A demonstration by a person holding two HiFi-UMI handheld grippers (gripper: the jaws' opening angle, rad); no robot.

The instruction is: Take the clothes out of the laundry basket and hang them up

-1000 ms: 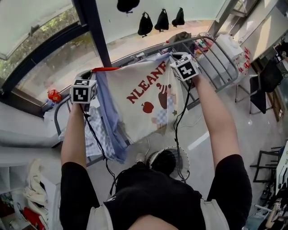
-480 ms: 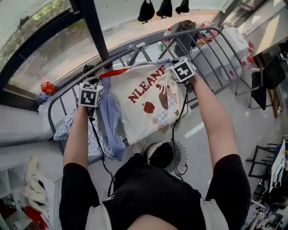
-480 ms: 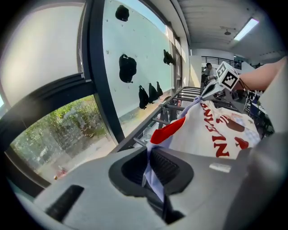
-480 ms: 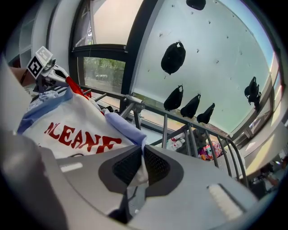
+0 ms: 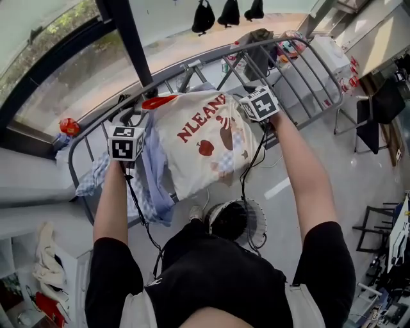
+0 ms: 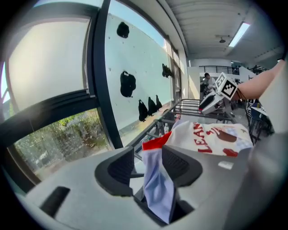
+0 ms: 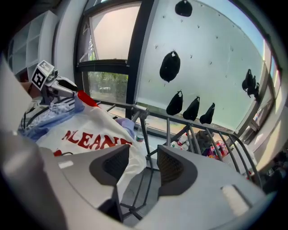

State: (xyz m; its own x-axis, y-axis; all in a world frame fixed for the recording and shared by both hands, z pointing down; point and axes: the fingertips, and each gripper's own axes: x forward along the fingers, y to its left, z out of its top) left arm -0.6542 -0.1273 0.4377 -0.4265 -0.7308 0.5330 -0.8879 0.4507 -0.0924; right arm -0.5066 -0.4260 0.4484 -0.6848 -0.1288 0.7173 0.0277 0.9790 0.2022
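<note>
A cream T-shirt (image 5: 205,147) with red letters and a red collar lies draped over the grey drying rack's rail (image 5: 192,64). My left gripper (image 5: 130,122) is at its left shoulder. In the left gripper view its jaws (image 6: 150,164) have just been opening; the collar and a pale blue fold (image 6: 157,188) hang loose between them. My right gripper (image 5: 253,96) is at the shirt's right shoulder. Its jaws (image 7: 143,157) have just been opening too, and the shirt's edge (image 7: 85,137) lies beside the left jaw with only the rack (image 7: 148,110) showing in the gap.
A blue checked garment (image 5: 154,179) hangs on the rack left of the shirt. The round laundry basket (image 5: 234,221) stands on the floor below. Black bags (image 5: 227,13) hang on the window. Bottles and clutter (image 5: 291,48) sit by the rack's far right end.
Both hands have come down toward the rack. The shirt, held up taut before, now sags over the rail.
</note>
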